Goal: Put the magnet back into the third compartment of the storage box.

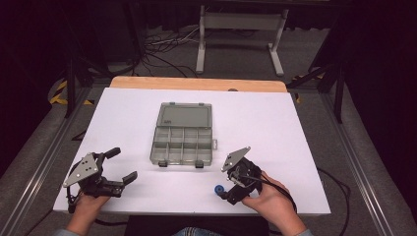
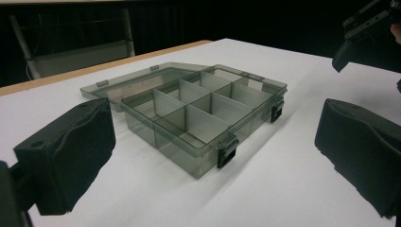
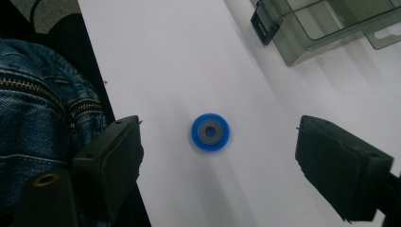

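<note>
**High view: right tool poised over a small blue piece near the front edge**

High view first, and we start with the white worktop (image 1: 275,128), which carries everything. Near its middle we see a smoky-grey compartment box (image 1: 183,143) with its lid (image 1: 186,116) folded flat open toward the far edge. The tray part is split by dividers into two rows of compartments, and two dark latches sit on its wall that faces the front edge. In the left tool view we can look into the compartments, and those we can see into hold nothing.

We find the left tool (image 1: 120,164) close to the front left corner, held in the person's left hand (image 1: 88,206). Its jaws stand wide apart with only bare worktop between them, and they point toward the box, well apart from it.

We find the right tool (image 1: 223,194) near the front edge, right of the middle, held in the right hand (image 1: 270,199) and tipped downward. In the right tool view its jaws stand spread on either side of a small blue round piece (image 3: 211,132) with a grey centre, and neither pad touches it. That piece lies flat on the worktop, near the front edge, just off the box's front right corner.
</note>
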The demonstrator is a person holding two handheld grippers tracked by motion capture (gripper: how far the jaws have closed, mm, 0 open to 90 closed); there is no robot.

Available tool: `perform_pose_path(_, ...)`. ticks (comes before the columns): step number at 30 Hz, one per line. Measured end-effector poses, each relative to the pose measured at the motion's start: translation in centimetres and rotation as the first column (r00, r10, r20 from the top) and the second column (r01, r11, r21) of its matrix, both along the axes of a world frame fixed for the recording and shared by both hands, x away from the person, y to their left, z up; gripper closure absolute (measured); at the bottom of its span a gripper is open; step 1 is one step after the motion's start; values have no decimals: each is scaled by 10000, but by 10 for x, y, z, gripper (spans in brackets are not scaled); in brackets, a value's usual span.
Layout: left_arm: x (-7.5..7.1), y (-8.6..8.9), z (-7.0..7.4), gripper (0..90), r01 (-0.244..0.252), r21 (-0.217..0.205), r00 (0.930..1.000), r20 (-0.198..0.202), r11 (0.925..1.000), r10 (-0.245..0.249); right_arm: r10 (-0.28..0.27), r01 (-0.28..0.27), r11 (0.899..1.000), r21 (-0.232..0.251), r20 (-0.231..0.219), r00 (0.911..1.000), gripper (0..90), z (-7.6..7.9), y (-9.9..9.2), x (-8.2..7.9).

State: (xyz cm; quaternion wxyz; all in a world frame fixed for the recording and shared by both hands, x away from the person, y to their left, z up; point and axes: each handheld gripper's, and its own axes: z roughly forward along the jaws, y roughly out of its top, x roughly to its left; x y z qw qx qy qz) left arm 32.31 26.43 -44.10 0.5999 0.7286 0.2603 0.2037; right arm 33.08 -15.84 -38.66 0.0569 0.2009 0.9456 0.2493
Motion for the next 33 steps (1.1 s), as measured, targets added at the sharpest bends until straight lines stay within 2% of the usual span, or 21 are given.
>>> perform_pose_path(7,0,0,0,3,4,12,10000,-9,10000,-4,333,-336,9994,-116,-235,9992,213,-14,6,3)
perform_pose_path(15,0,0,0,3,24,9,10000,-9,10000,-24,364,-376,9990,-252,-479,9982,238,-29,10,8)
perform_pose_path(25,-1,0,0,3,13,-15,10000,-59,10000,-13,667,-690,9955,-655,-358,9971,315,-40,18,6)
perform_pose_path(28,-1,0,0,3,20,-7,10000,-58,10000,-20,681,-705,9952,-673,-375,9970,351,-42,20,7)
perform_pose_path(33,0,0,0,3,4,44,10000,5,10000,-4,704,-734,9942,-792,-393,9967,488,-45,20,7)
